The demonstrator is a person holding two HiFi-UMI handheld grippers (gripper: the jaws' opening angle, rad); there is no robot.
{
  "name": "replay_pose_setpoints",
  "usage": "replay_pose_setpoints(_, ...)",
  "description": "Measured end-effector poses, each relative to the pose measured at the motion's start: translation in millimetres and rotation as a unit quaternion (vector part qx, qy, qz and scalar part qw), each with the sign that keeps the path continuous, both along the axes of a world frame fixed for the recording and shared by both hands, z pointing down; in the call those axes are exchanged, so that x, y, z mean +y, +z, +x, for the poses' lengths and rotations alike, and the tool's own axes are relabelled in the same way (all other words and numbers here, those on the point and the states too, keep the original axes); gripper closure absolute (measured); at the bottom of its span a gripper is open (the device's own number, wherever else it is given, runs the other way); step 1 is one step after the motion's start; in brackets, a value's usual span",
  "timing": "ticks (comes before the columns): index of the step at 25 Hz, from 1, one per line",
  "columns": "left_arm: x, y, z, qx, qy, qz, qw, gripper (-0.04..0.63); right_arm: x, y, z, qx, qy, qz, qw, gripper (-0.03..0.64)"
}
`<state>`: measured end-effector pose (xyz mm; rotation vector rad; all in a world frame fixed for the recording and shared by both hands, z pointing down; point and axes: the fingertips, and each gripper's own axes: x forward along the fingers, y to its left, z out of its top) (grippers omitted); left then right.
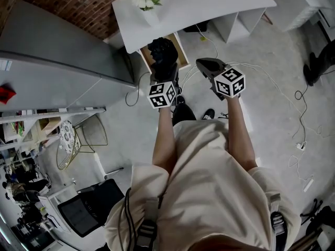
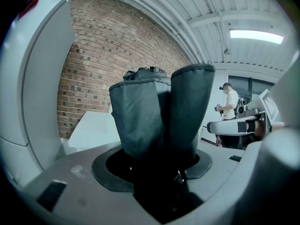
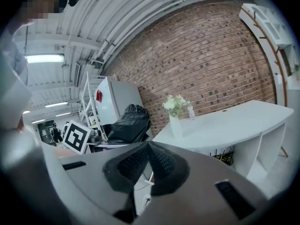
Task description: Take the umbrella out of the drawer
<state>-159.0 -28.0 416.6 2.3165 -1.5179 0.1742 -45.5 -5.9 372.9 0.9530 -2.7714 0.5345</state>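
A black folded umbrella (image 1: 163, 53) is held up in the air, with my left gripper (image 1: 165, 71) shut on its lower end. In the left gripper view the umbrella (image 2: 140, 116) fills the middle and hides the jaws. It stands above and in front of the open wooden drawer (image 1: 183, 54) under the white table (image 1: 209, 7). To its right, my right gripper (image 1: 209, 66) is shut with nothing in it, and its ribbed pads (image 3: 161, 161) meet at the tip. The right gripper view also shows the umbrella (image 3: 126, 123) off to the left.
A vase of white flowers (image 1: 148, 3) stands on the table's left end. A grey cabinet (image 1: 57, 51) and a brick wall (image 1: 78, 1) lie to the left. Cables (image 1: 296, 106) trail over the floor at right. A wire chair (image 1: 78, 137) stands at lower left.
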Motion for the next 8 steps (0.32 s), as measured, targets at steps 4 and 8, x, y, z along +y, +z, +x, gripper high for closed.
replay_pose_setpoints(4, 0.8, 0.2, 0.1, 0.0, 0.0, 0.001, 1.0, 0.347, 1.3, 0.5, -0.1, 0.0, -0.001, 0.002, 1.0, 0.549)
replay_pose_setpoints(8, 2.8, 0.0, 1.4, -0.001, 0.0, 0.002, 1.0, 0.347, 3.4, -0.4, 1.0, 0.0, -0.002, 0.004, 1.0, 0.549)
